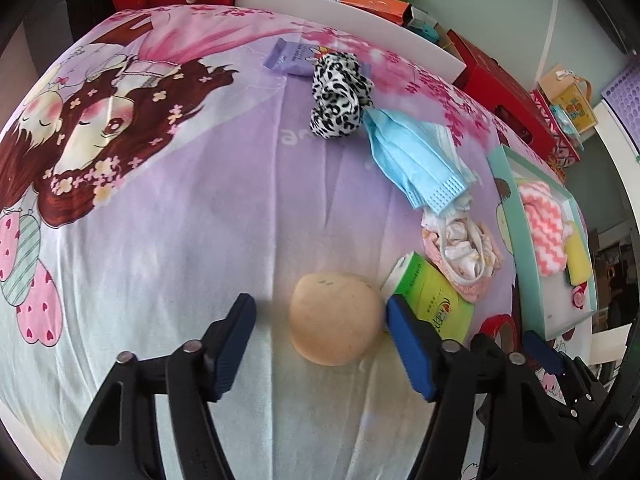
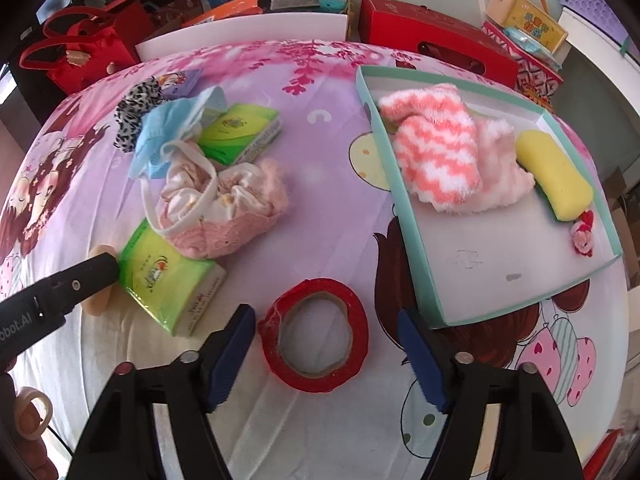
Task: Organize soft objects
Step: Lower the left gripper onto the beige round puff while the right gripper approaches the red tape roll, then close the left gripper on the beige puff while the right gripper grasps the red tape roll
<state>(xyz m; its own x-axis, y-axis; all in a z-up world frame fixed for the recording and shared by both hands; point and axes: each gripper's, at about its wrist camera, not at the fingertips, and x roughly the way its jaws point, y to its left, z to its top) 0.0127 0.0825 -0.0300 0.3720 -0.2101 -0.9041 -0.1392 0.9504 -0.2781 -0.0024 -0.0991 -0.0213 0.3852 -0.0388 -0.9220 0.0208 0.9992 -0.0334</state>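
Note:
A tan, round soft bun [image 1: 334, 316] lies on the cartoon bedsheet between the blue pads of my left gripper [image 1: 320, 306]. The right pad sits at the bun's edge, the left pad stands apart from it, so the gripper is open. My right gripper [image 2: 326, 316] is open around a red tape roll [image 2: 316, 334] lying flat, neither pad pressing it. The teal tray [image 2: 400, 184] at the right holds a pink-and-white fuzzy cloth [image 2: 436, 152], a yellow sponge [image 2: 554, 172] and a small pink toy [image 2: 584, 236].
Two green tissue packs [image 2: 168, 280] [image 2: 240, 132], a pink pouch [image 2: 224, 204], a blue face mask [image 1: 412, 156], a leopard-print scrunchie [image 1: 340, 96] and a purple packet [image 1: 290, 56] lie on the sheet. Red boxes [image 2: 436, 40] and bags line the far edge.

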